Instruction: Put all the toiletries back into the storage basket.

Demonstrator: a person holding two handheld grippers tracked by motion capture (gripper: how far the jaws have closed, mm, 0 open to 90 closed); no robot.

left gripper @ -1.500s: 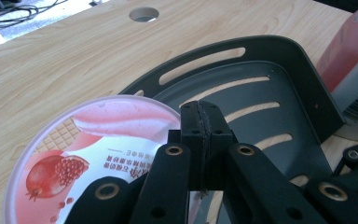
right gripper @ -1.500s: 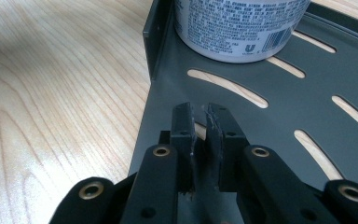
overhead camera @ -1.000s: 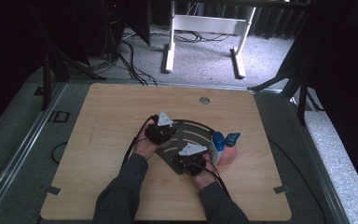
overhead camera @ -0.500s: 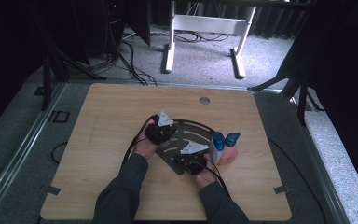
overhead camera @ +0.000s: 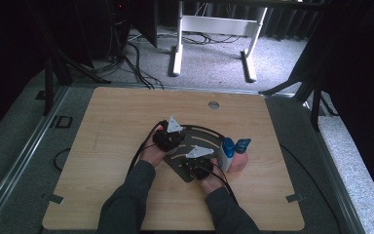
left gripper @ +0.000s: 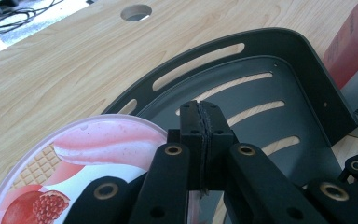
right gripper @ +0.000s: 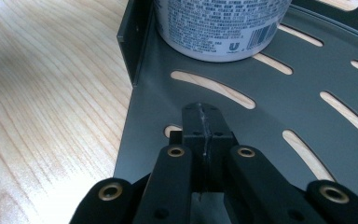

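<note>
**Both grippers pinched on the slotted tray**

My left gripper (left gripper: 200, 140) is clamped on the dark slotted tray (left gripper: 279, 60), a pink lid (left gripper: 74, 158) just beside it. My right gripper (right gripper: 204, 140), jaws just closing, pinches the tray's near edge; the grey can (right gripper: 214, 28) stands ahead. Next, I judge, comes a level two-handed lift.

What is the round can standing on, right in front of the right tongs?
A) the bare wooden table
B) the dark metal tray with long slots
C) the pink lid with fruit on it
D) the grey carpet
B: in the right gripper view the can stands on the dark metal tray, tucked into the corner by its upright wall, with wood showing through the long slots.
</note>
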